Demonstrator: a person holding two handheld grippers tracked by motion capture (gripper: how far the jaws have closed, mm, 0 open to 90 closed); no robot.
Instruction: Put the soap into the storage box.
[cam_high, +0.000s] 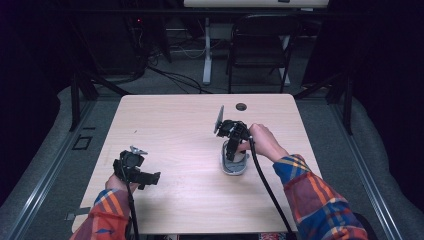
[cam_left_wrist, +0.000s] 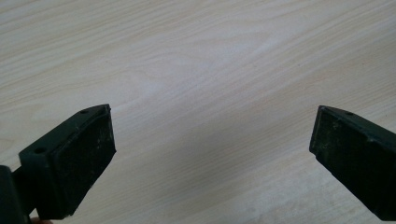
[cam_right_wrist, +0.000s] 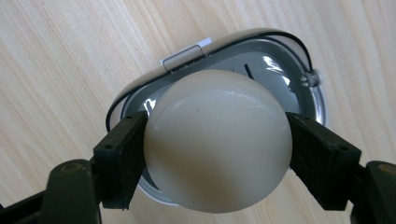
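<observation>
In the right gripper view, the pale egg-shaped ball (cam_right_wrist: 217, 140) hides most of the grey oval case (cam_right_wrist: 299, 74) beneath it. In the high view, the right gripper (cam_high: 233, 150) covers the ball, and the case (cam_high: 235, 167) is too small to make out.

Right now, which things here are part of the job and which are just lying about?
In the job:
- white egg-shaped ball, clamped in the right tongs
- grey oval dish directly beneath it

Lying about:
- left tongs, open over bare table
- folding chair beyond the table
</observation>
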